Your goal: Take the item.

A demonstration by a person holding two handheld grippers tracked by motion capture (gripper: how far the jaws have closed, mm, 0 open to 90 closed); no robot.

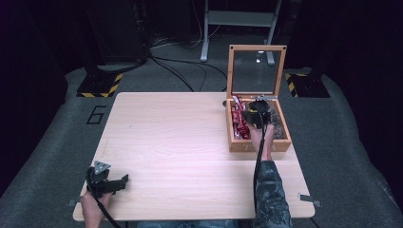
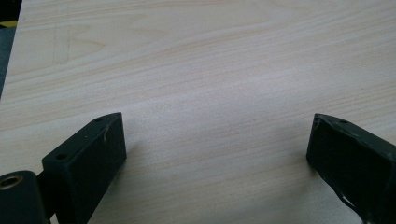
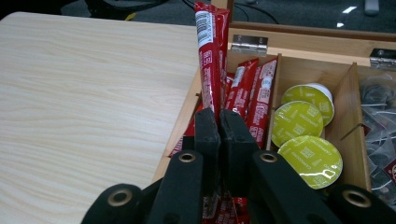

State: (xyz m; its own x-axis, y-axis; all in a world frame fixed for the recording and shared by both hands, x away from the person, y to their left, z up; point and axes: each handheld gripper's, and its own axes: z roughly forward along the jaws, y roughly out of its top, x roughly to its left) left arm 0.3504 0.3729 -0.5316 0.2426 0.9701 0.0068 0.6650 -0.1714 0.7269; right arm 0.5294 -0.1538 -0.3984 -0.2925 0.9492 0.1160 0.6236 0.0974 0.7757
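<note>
One red stick sachet stands clamped in my right gripper above the wooden box's left compartment, beside green-lidded capsules. My left gripper rests with jaws apart on the table. I judge this the lift-out; next it must clear the rim.

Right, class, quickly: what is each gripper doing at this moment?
Left gripper: open, holding nothing, over the table.
Right gripper: closed on a red stick packet at the wooden box.

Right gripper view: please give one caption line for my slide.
Right gripper shut on a red stick packet above the wooden box.
</note>
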